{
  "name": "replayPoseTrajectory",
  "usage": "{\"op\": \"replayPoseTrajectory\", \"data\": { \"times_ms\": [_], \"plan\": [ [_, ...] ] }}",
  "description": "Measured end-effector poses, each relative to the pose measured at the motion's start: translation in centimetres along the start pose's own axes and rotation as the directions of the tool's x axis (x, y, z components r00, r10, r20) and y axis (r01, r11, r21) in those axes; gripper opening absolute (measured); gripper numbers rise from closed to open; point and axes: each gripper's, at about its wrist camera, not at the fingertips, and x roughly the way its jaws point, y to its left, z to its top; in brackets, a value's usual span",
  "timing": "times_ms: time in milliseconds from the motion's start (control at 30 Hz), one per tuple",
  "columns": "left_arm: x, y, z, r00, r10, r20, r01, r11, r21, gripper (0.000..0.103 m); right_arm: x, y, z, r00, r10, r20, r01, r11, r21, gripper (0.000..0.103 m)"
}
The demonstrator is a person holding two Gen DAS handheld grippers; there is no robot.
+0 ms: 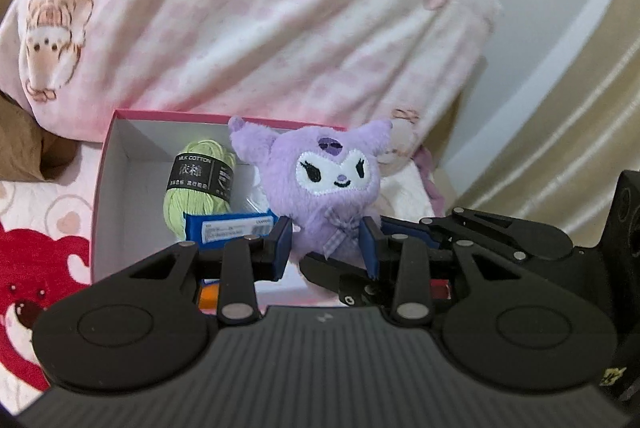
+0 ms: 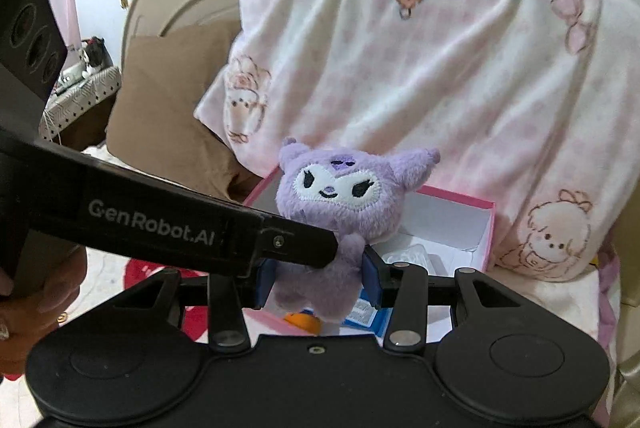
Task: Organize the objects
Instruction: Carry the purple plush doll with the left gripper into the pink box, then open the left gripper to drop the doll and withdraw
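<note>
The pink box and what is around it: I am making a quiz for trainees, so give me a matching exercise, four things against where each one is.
Things
1. purple plush toy
2. green yarn skein
3. pink checked blanket
4. blue packet

Places
A. piled behind the pink box
B. inside the box, against its back wall
C. clamped between both grippers, above the box
D. inside the box, just in front of the yarn

Pairs: 1-C, 2-B, 3-A, 4-D
</note>
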Motion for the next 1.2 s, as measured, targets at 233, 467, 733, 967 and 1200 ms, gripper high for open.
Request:
{"op": "replayPoseTrajectory", "data": {
  "times_ms": [233, 467, 733, 967, 1200],
  "plan": [
    [6.7, 3.8, 1.0, 1.0, -0.007, 0.0, 0.007, 0.987, -0.161, 0.035, 6.5, -3.9, 0.8, 0.996, 0.005, -0.087, -0.006, 1.0, -0.011, 0.049],
    [11.9, 5.4, 1.3, 1.0, 0.011, -0.018, -0.015, 0.971, -0.237, 0.035, 11.3, -5.8, 1.0, 0.986, -0.016, -0.163, 0.005, 0.997, -0.071, 0.049],
    [15.2, 7.3, 0.6, 0.999, 0.007, -0.033, -0.019, 0.935, -0.354, 0.035, 15.1, -6.2, 0.7, 0.969, -0.055, -0.242, 0.0, 0.975, -0.222, 0.048],
    [16.2, 6.5, 0.1, 0.999, 0.02, -0.04, -0.032, 0.941, -0.336, 0.039, 16.1, -5.9, 0.6, 0.957, -0.137, -0.256, 0.055, 0.951, -0.304, 0.053],
    [14.7, 5.9, -0.2, 0.999, 0.007, -0.039, -0.019, 0.956, -0.291, 0.046, 13.9, -5.9, -0.1, 0.968, -0.121, -0.218, 0.065, 0.967, -0.247, 0.061]
  ]
}}
